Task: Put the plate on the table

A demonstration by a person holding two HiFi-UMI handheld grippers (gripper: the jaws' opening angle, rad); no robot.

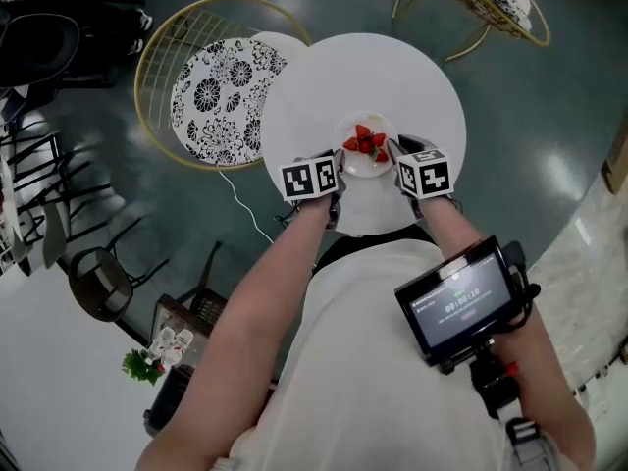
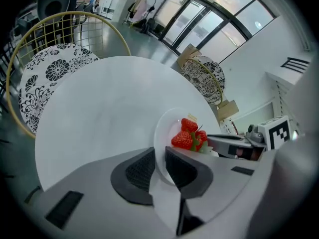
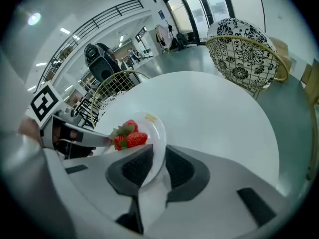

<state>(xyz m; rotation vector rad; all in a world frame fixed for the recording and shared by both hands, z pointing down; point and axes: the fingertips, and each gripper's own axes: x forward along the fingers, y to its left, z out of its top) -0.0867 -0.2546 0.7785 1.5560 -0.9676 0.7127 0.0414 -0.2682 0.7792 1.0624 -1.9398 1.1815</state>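
White round table (image 1: 294, 106) lies directly under both grippers. Plate (image 1: 353, 170) w/ strawberries (image 1: 366, 142) is held betw. them, rim clamped by left gripper (image 1: 338, 173) & right gripper (image 1: 396, 153) at opposite sides; prob. just above tabletop.

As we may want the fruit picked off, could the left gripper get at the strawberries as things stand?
Probably not yet: the left gripper is shut on the plate, as is the right gripper. Nothing covers the strawberries, so once freed it likely could.
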